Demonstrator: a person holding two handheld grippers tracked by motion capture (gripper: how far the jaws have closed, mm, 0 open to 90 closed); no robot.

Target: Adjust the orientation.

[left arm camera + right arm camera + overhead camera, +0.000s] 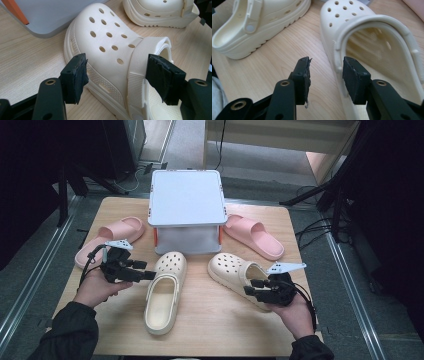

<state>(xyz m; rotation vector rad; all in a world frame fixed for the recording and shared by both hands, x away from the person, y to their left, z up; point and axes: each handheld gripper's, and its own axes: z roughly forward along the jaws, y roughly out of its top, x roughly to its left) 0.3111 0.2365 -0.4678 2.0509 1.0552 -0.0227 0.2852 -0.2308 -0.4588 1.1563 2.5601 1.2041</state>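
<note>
Clogs, two cream ones, are sitting in the middle of the bench (210,320), below the grey box (186,210). The left clog (162,292) is lying at the centre of the high view and the right clog (237,272) is lying to the right of it. Two pink slippers, one pink slipper (110,237) at the upper left and another pink slipper (254,236) at the upper right, are resting beside the box.

The left gripper (147,275) is reaching at the left clog with its fingers (75,77) apart, one on each side of the strap and side wall. The right gripper (248,289) is waiting at the right clog's heel rim, and its fingers (354,80) are apart too, with the rim between them.

It looks like both clogs are about to be picked up. To do it well, each gripper should be pushing a little deeper over the wall before squeezing, so the soft foam is not slipping out.
</note>
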